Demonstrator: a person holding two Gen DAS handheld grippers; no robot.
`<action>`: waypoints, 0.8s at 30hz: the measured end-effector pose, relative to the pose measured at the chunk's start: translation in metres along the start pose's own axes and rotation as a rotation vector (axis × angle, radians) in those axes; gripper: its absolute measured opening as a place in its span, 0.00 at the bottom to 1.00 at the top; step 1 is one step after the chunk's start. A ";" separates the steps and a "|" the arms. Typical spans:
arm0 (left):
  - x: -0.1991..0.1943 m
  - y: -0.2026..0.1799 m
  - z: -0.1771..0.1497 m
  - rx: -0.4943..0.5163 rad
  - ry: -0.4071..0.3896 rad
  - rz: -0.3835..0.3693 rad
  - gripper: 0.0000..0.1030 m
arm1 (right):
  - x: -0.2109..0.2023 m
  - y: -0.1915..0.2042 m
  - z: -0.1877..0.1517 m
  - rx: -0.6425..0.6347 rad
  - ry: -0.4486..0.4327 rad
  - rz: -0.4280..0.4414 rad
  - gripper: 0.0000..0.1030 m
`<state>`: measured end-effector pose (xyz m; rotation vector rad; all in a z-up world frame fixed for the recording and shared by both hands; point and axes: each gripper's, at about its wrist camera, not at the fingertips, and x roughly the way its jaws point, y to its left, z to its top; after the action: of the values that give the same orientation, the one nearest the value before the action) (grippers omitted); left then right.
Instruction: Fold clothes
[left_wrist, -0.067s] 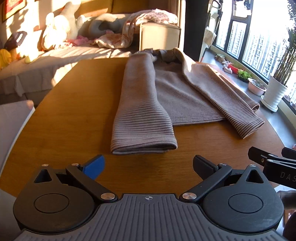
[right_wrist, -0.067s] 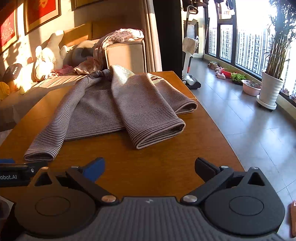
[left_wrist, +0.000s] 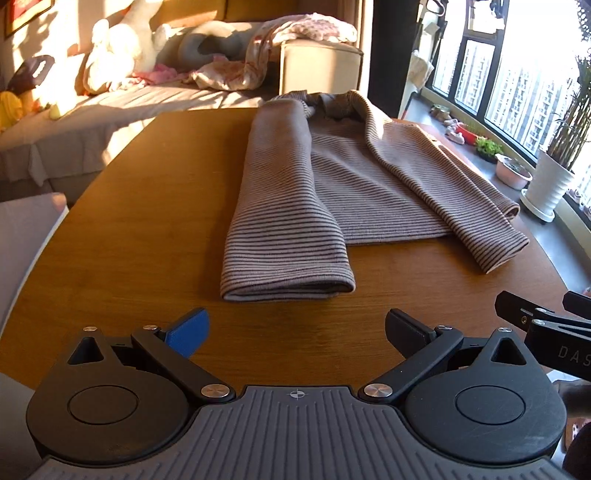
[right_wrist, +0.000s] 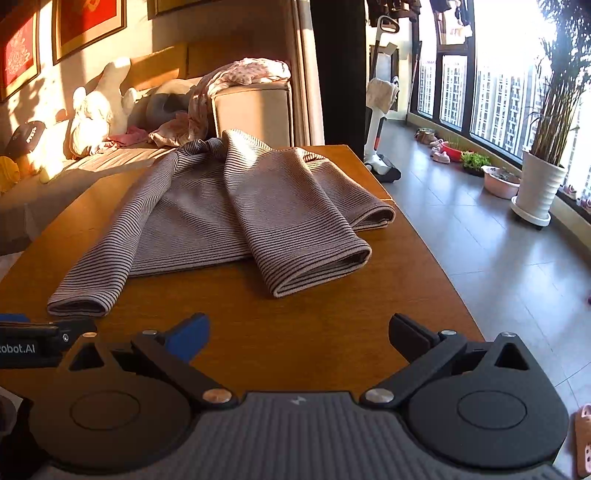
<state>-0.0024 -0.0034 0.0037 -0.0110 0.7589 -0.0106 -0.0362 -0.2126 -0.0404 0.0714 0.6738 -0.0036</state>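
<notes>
**Striped sweater part-folded, both grippers empty at the near edge**

While the striped sweater (left_wrist: 369, 184) lies spread on the far half of the wooden surface (left_wrist: 147, 221), both sleeves are laid lengthwise over its body, cuffs toward the near edge. Its collar lies at the far end. The left gripper (left_wrist: 297, 334) and the right gripper (right_wrist: 299, 334) hover over bare wood near the cuffs, each with fingers wide apart and holding nothing.

The knit looks soft, limp and fairly light; it will likely sag and drag rather than hold a shape, so a pinch through all layers is the safer hold. The left cuff (left_wrist: 288, 280) and right cuff (right_wrist: 317, 269) or the hem corners beside them offer thick, easy edges.

Against the frames a moment earlier, nothing visibly differs: garment and grippers sit alike.
</notes>
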 end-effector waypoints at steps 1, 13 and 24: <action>-0.002 -0.002 0.000 0.008 -0.011 0.006 1.00 | 0.000 0.001 0.001 -0.011 -0.003 -0.003 1.00; 0.007 0.002 0.002 -0.011 0.069 -0.025 1.00 | -0.003 0.011 -0.001 -0.084 -0.025 -0.024 1.00; 0.011 0.001 0.001 -0.014 0.090 -0.026 1.00 | 0.000 0.013 -0.004 -0.099 -0.003 -0.033 1.00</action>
<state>0.0064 -0.0021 -0.0029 -0.0342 0.8491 -0.0310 -0.0378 -0.1993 -0.0426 -0.0347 0.6708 -0.0024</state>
